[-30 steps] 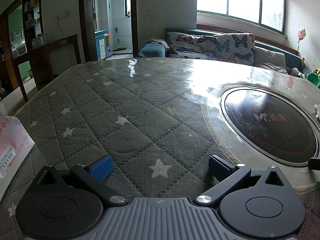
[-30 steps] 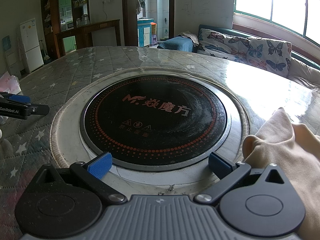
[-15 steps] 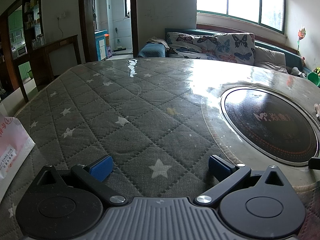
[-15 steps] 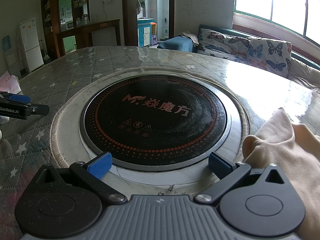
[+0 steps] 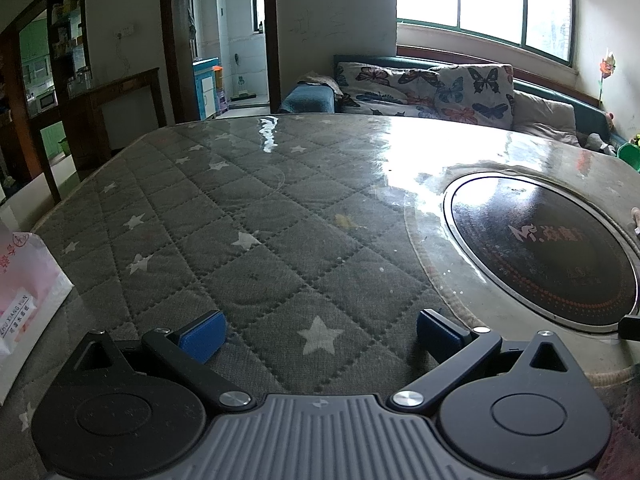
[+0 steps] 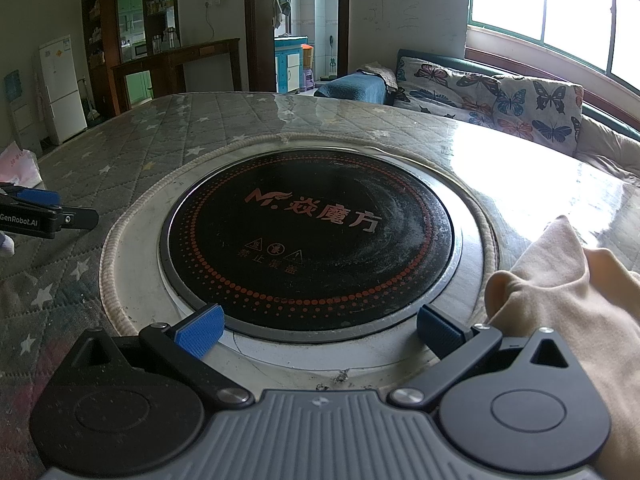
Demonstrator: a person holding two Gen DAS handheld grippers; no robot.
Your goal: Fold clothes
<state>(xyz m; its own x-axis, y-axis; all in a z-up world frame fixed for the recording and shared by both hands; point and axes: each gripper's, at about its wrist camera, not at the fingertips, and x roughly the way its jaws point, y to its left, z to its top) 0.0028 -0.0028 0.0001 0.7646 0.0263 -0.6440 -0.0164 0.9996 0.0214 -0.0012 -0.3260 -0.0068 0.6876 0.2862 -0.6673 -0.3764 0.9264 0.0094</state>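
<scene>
one beige garment (image 6: 560, 280), one cooktop (image 6: 312, 240), two hand-held grippers (image 5: 318, 330) (image 6: 318, 330).

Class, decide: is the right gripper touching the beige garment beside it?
Cannot tell. In the right wrist view the beige garment lies beside the open right gripper, whose right finger overlaps its edge; no plain gap or contact shows.

Your bench (image 5: 248, 220) wears a grey quilted cover with white stars under a glossy clear sheet. Set into it on the right you see a round black hob (image 6: 312, 240) with red lettering and a red dotted ring, edged by a pale rope border. At the near left lies a pink and white bag (image 5: 24, 296). Far behind, you have a sofa with butterfly cushions (image 5: 432, 84) under the window (image 5: 480, 0), and a white fridge (image 6: 62, 88) far left.
</scene>
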